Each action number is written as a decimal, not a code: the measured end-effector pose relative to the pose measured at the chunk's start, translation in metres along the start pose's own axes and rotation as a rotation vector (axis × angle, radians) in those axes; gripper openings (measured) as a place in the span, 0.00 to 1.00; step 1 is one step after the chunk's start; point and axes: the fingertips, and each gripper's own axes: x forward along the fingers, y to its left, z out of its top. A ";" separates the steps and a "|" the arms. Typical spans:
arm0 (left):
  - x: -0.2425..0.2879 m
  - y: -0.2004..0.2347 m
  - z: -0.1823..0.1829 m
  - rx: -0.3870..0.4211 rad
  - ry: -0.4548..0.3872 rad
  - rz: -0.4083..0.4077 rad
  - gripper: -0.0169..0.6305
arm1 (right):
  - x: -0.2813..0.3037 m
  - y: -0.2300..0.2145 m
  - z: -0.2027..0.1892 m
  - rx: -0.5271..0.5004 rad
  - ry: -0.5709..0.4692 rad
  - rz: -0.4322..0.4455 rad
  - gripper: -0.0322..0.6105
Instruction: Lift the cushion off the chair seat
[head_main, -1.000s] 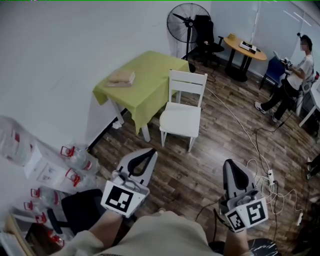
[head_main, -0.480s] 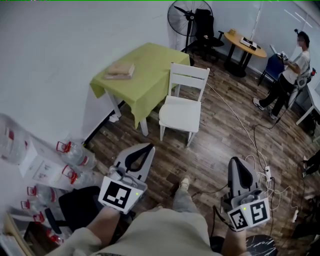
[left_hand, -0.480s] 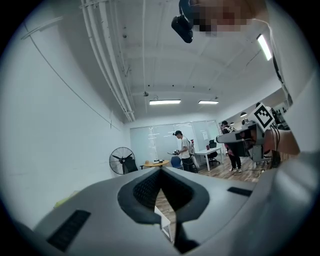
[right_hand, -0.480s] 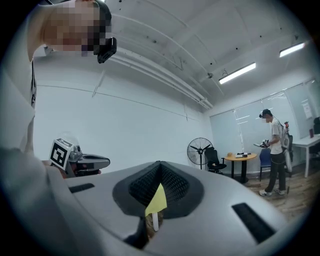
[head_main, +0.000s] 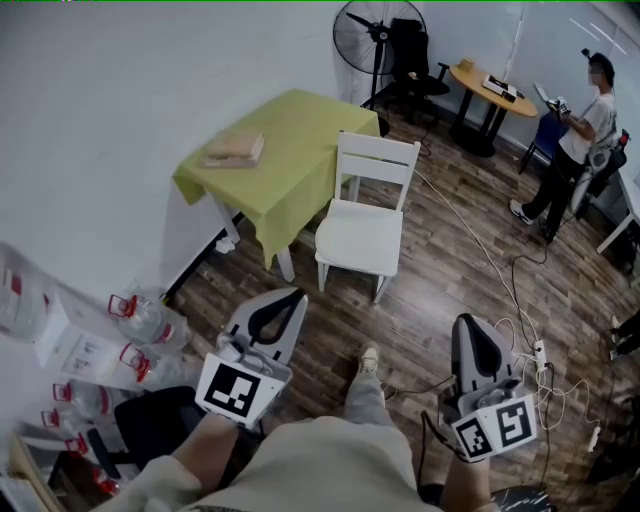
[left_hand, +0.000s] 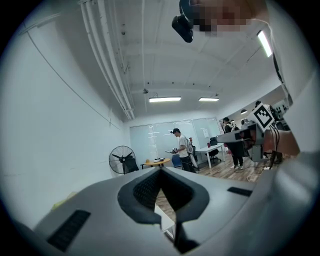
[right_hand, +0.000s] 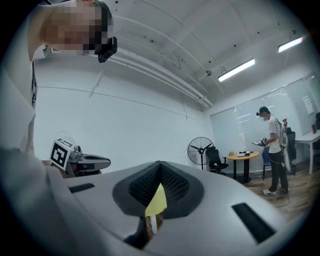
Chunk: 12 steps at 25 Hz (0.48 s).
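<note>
The white cushion (head_main: 360, 238) lies flat on the seat of the white chair (head_main: 376, 160), which stands on the wooden floor (head_main: 430, 290) just beside the right edge of the green-clothed desk (head_main: 300, 130). The left gripper (head_main: 288, 298) and right gripper (head_main: 468, 326) are held level, well apart from the chair, fingers (left_hand: 90, 205) clenched on nothing. The person carrying them is apparently not yet within reach, and the lift has not begun.
</note>
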 end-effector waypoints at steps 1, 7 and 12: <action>0.009 0.001 -0.001 0.002 0.004 -0.002 0.05 | 0.005 -0.007 -0.002 0.003 0.003 0.003 0.08; 0.071 0.012 -0.010 0.002 0.044 0.010 0.05 | 0.051 -0.060 -0.018 0.029 0.044 0.021 0.08; 0.138 0.031 -0.013 -0.001 0.087 0.030 0.05 | 0.107 -0.114 -0.019 0.051 0.074 0.051 0.08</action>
